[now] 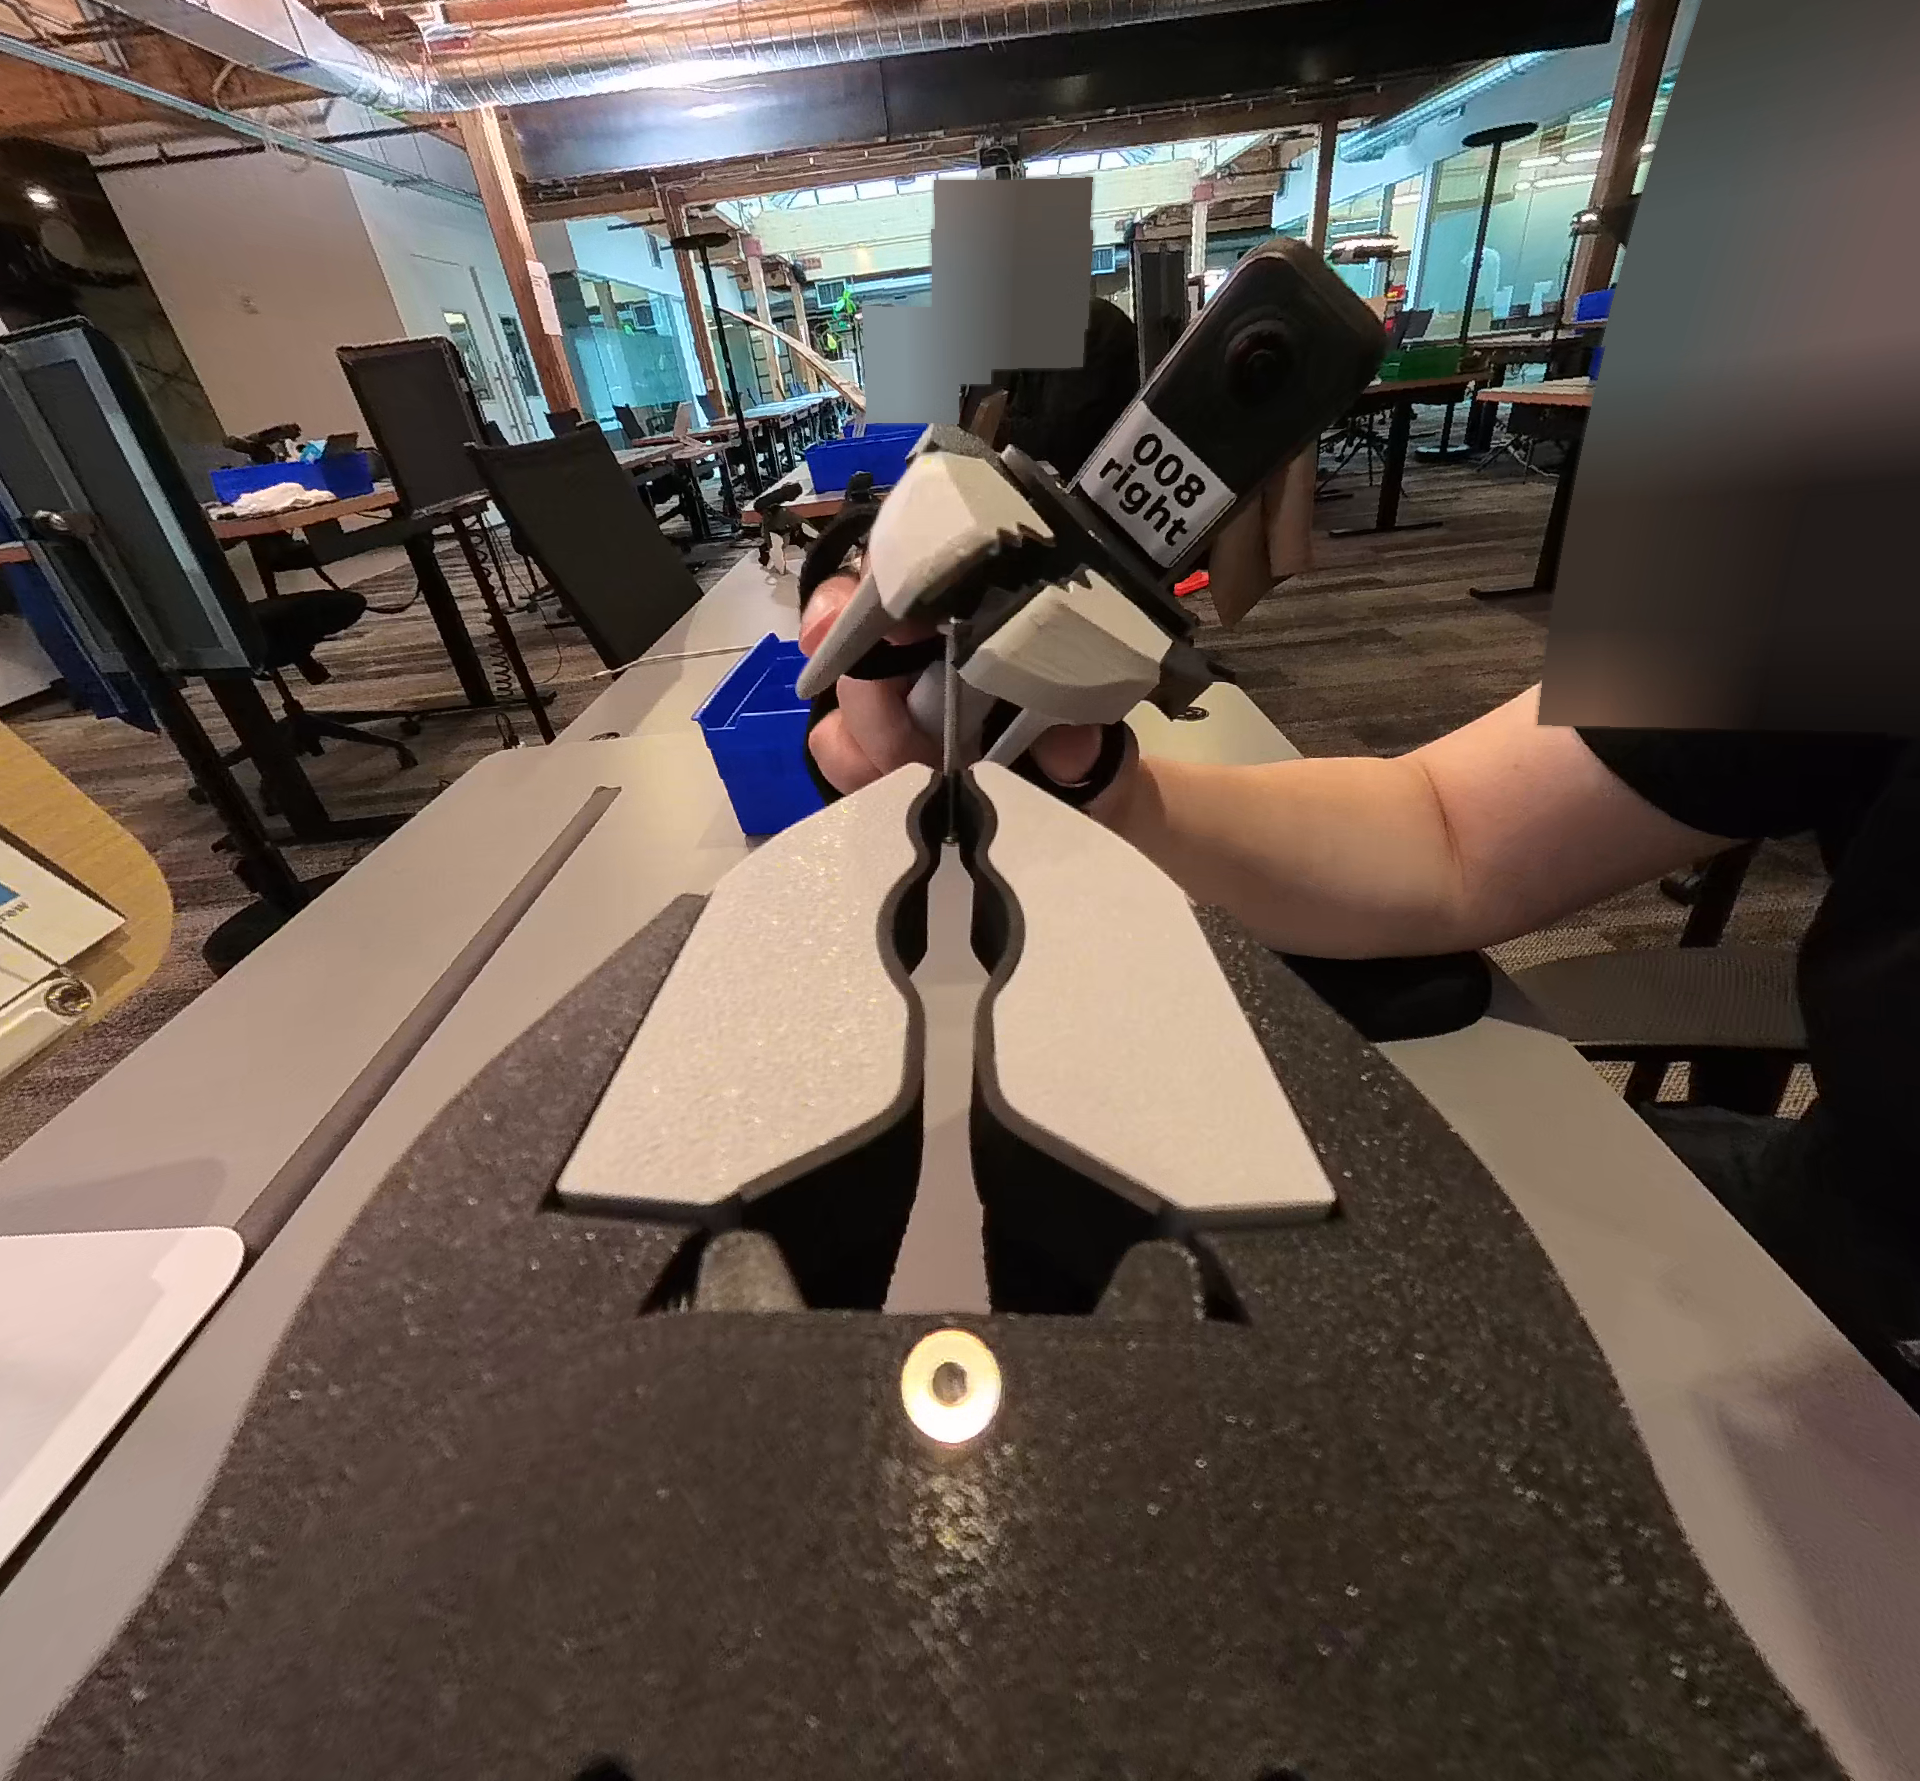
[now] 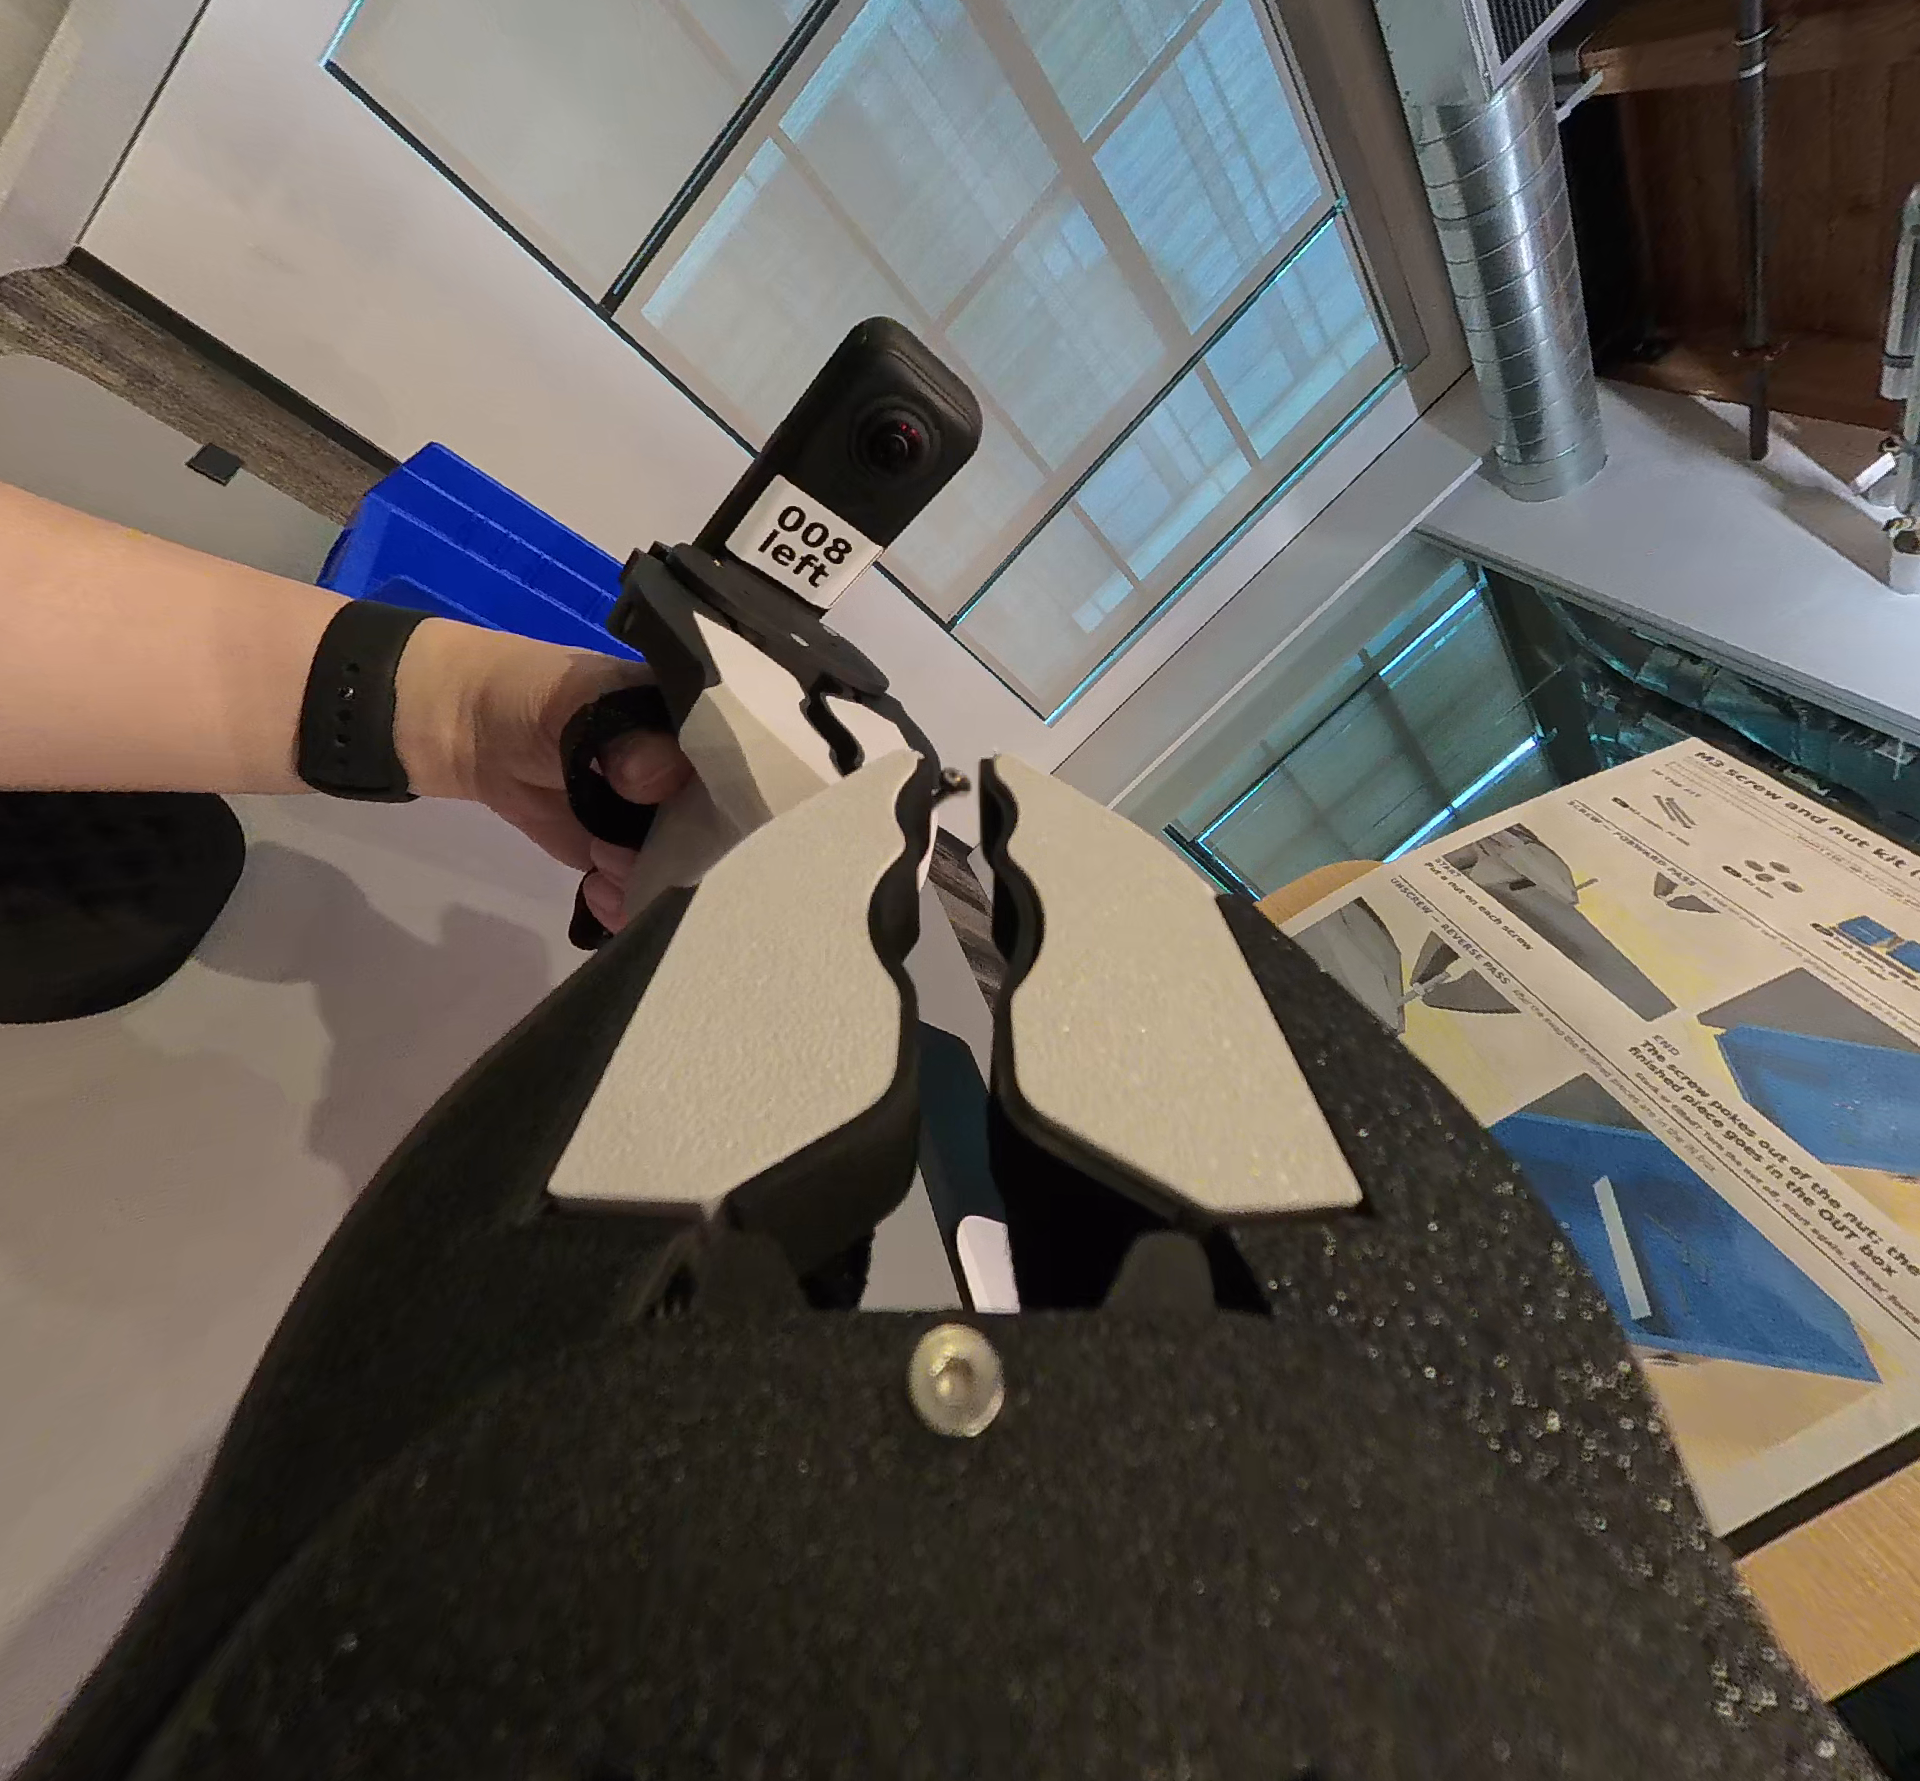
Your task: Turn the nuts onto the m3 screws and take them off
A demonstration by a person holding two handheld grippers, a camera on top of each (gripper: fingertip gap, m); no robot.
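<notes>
1. Fingers (image 1: 831, 983) first, from the left wrist view: your left gripper (image 1: 951, 786) is clenched on the lower end of a thin screw (image 1: 950, 713), tips pinched tight on it. The screw stands nearly upright in mid-air above the counter (image 1: 312, 1056), and its top reaches in between the fingers of your right gripper (image 1: 951, 632).
2. Same view, the container: one blue bin (image 1: 758, 734) sits on the counter just behind the screw. Only its inner walls show from here, so I cannot tell what is in it.
3. Right wrist view now: your right fingers (image 2: 790, 983) stand a little apart. The small metal end (image 2: 954, 777) sits against one pad, with daylight showing before the other, so nothing is gripped there.
4. The risk, as I judge it: that screw is pinched by one short end only. A sideways nudge from the right fingers could lever it askew or pop it free onto the counter.
5. Behind your left hand (image 2: 488, 723), stacked blue bins (image 2: 468, 547); contents hidden. A printed sheet (image 2: 1558, 1004) lies to the right.
</notes>
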